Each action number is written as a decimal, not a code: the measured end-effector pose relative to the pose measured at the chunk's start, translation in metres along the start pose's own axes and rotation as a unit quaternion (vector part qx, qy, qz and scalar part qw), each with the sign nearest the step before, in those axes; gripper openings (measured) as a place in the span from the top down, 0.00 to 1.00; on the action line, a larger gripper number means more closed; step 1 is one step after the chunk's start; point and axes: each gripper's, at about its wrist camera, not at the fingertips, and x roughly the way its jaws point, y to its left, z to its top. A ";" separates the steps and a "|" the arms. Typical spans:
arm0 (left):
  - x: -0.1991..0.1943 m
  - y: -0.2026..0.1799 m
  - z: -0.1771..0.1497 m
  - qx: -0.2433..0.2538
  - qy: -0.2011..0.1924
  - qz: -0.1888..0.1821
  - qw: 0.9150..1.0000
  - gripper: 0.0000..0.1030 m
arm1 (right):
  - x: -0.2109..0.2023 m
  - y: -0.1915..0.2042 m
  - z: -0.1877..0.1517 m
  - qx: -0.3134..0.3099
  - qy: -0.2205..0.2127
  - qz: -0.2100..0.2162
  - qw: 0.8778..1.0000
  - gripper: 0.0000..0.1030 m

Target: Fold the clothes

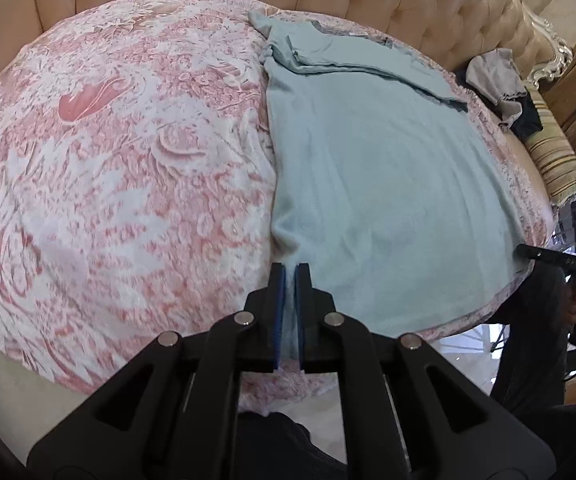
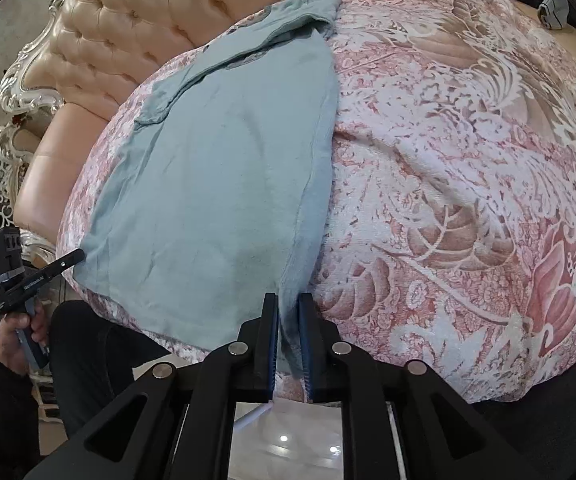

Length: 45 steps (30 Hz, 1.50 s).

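A pale blue shirt [image 1: 368, 168] lies flat on a pink floral bedspread [image 1: 107, 140], sleeves folded in. The left gripper [image 1: 290, 280] and right gripper [image 2: 288, 308] each clamp a bottom hem corner; next, likely lifting both corners evenly toward the collar

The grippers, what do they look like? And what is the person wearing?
Both the left gripper and right gripper are black plastic, with two flat fingers lined with blue ridged pads. Round silver pins join angled black link arms with cut-out slots. Seen side-on, a gripper carries small white lettering. The person wears dark sleeves and dark trousers.
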 end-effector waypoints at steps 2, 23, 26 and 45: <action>0.005 0.001 0.004 0.003 0.009 -0.001 1.000 0.90 | 0.000 -0.002 0.002 0.004 0.001 0.003 1.000 0.88; 0.012 0.003 0.008 -0.007 0.019 -0.026 0.999 0.76 | -0.002 -0.011 0.027 0.025 0.003 0.009 1.000 0.66; 0.014 0.003 0.007 -0.007 0.024 -0.030 0.999 0.76 | -0.004 -0.012 0.030 0.028 -0.001 0.006 1.000 0.63; 0.005 0.012 0.005 -0.031 -0.008 -0.067 0.997 0.94 | -0.003 0.021 0.034 -0.039 -0.003 -0.019 0.999 0.96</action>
